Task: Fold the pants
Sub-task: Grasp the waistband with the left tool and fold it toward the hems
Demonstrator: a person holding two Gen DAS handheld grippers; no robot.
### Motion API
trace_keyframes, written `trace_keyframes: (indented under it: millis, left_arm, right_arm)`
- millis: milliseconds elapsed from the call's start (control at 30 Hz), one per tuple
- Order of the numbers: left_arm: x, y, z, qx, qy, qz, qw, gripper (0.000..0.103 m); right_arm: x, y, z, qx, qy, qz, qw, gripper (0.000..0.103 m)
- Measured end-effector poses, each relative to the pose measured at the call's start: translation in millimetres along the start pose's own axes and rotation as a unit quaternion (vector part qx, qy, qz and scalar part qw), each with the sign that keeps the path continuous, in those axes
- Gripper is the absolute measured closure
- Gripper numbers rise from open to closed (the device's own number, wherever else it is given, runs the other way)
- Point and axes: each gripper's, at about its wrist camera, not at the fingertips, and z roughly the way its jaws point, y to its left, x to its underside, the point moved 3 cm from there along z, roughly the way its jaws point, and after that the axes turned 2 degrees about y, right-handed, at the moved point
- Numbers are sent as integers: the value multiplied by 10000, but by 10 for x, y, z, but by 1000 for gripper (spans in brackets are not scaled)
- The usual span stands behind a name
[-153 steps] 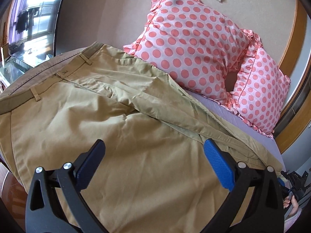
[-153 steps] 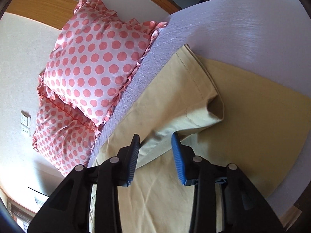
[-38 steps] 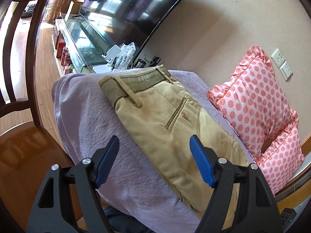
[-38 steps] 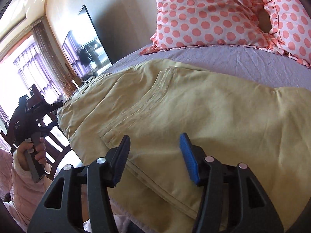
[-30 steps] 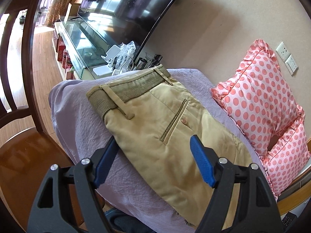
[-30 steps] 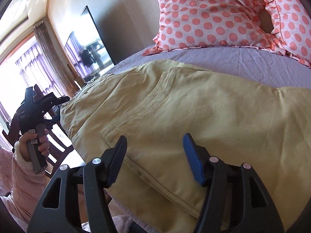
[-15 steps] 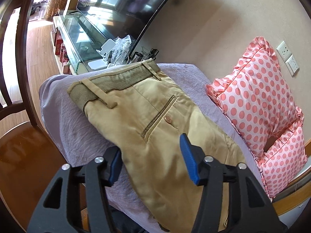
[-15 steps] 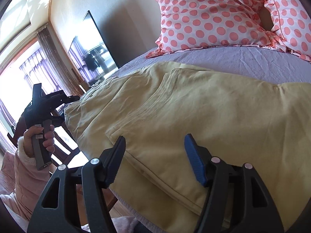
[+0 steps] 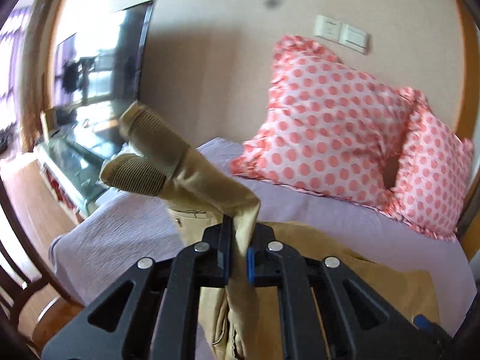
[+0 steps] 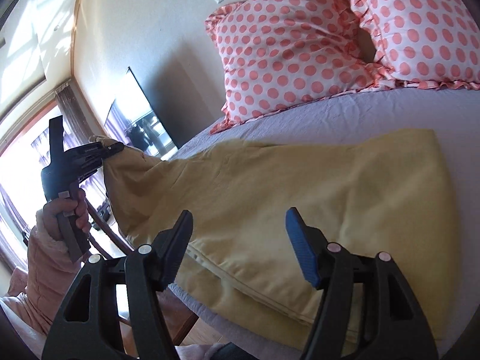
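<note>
The khaki pants (image 10: 300, 186) lie folded on the lilac bed sheet (image 10: 345, 114). My left gripper (image 9: 238, 249) is shut on the waistband end of the pants (image 9: 192, 174) and holds it lifted off the bed, the ribbed waistband sticking up to the left. In the right wrist view the left gripper (image 10: 111, 150) shows at the left, pinching that raised end. My right gripper (image 10: 240, 231) is open and empty, hovering just above the near edge of the folded pants.
Two pink polka-dot pillows (image 9: 336, 132) lean on the wall at the back of the bed. A dark TV screen (image 9: 99, 60) and a glass cabinet (image 9: 72, 156) stand to the left. A wooden chair (image 9: 18, 285) is by the bed's left edge.
My left gripper has shut on the waistband end and lifted it up off the bed. My right gripper stays open and has drawn back slightly over the near edge.
</note>
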Motion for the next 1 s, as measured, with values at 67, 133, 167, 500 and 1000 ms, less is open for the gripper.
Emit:
trace_keyframes:
  millis: [67,133,167,500,1000]
  left_arm:
    - [21,-661,-85,563,-83,764,9955,96]
    - [229,-1286,-239,1239,-70,1508,9807,96]
    - [398,-1563,-307,1558,15,1882,9697,95]
    - [1726,-2295,-421,2511,721,3510,8992,96]
    - [1919,-2261,-585,3108,1026,3144,8911,63]
  right_arm:
    - [-64,-218,-270,209,-379,284,9987,37]
    - [-101,-450,-522,532,-686,549,9947,34]
    - [-106,-566,-631,700,-793,669,9921,34]
    - [-139,-1265,-1055,932,-980,1679,9765,29]
    - [-397,-1079,-552,767,-201,1485,9857,26]
